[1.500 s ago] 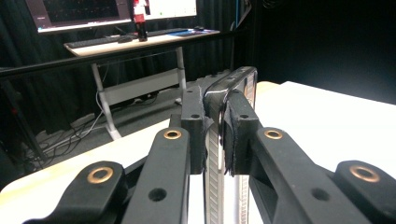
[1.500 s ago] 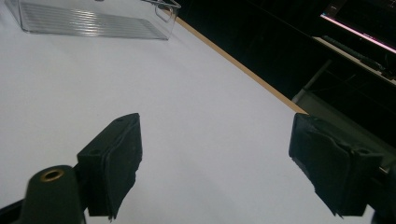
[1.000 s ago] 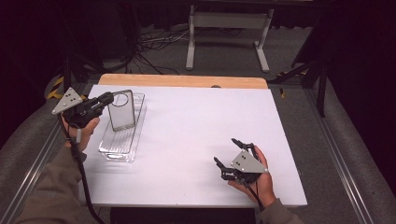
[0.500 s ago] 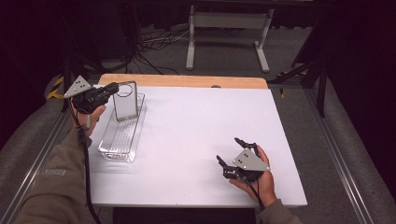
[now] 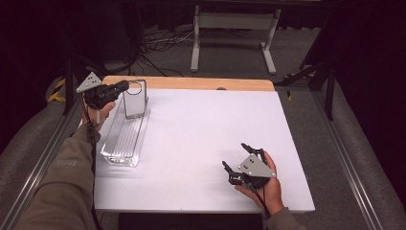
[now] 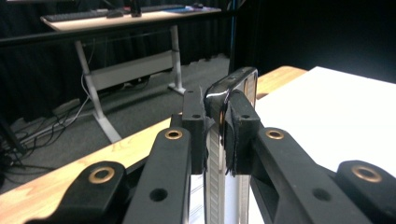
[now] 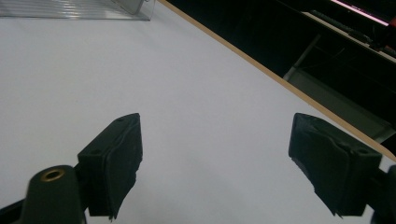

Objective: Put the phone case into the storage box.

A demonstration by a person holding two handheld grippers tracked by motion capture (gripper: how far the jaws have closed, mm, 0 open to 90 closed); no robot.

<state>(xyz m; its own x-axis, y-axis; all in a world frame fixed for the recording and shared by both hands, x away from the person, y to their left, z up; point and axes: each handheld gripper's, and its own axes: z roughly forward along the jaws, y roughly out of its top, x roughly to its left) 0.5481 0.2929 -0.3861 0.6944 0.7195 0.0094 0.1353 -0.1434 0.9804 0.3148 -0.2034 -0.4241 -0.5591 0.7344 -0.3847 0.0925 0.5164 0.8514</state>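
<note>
L gripper [image 5: 122,87] sits at approx 10 o'clock on the white surface [image 5: 206,139], its fingers [image 6: 239,128] clamped tight on the top edge of a clear phone case [image 5: 134,99], one pad each side, nothing else between them. Case hangs upright, camera cut-out ring at the top, w/ its lower edge down inside the far end of a clear ribbed tray [image 5: 125,138]; can't tell if the case bottom touches the tray floor. Tray lies lengthwise along the left side of the surface, running from approx 10 toward 8 o'clock, just beside the left edge. In the left gripper view the case [image 6: 232,93] shows edge-on between the two black pads, its glossy rim sticking out past them, tray ribs visible below. A wooden strip [image 5: 191,83] runs along the 12 o'clock edge of the surface. R gripper [image 5: 239,157] rests low at approx 5 o'clock, held in the person's hand [image 5: 265,189], grey three-cornered plate on top, well apart from tray and case. Its fingers [image 7: 114,161] stand wide open w/ bare white surface between them, holding nothing; the tray's corner [image 7: 88,10] shows far off at the top of that view.
</note>
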